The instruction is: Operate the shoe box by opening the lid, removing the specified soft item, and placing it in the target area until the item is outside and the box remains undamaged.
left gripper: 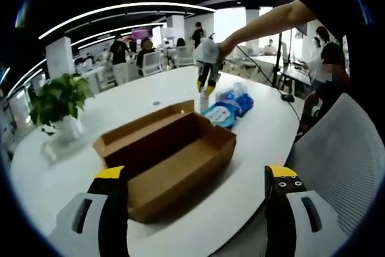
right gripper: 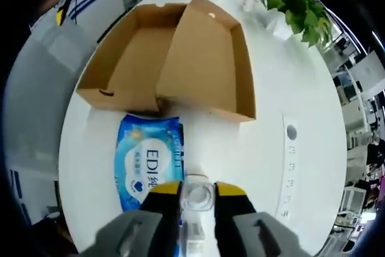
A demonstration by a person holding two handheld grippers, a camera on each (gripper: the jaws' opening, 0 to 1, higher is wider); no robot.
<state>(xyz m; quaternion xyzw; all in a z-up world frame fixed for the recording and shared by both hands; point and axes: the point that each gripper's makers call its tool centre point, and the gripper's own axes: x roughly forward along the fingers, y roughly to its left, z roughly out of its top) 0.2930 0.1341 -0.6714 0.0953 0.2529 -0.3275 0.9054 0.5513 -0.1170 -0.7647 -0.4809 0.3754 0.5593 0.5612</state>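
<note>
Clearly, in the left gripper view the left tongs are seen wide apart and empty before the open shoe box. In the right gripper view the right tongs are closed on a clear small bottle, beside the blue wipes pack lying on the surface just outside the box. If the bottle is dropped, the cardboard could be dented.

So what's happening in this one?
A person is working a cardboard box on a white table with two handheld claws. The box lies open and looks empty. A blue wipes pack is already out, lying on the table beside the box. The right claw hangs above the pack with a small clear object between its jaws. The left claw is open near the box, holding nothing.
</note>
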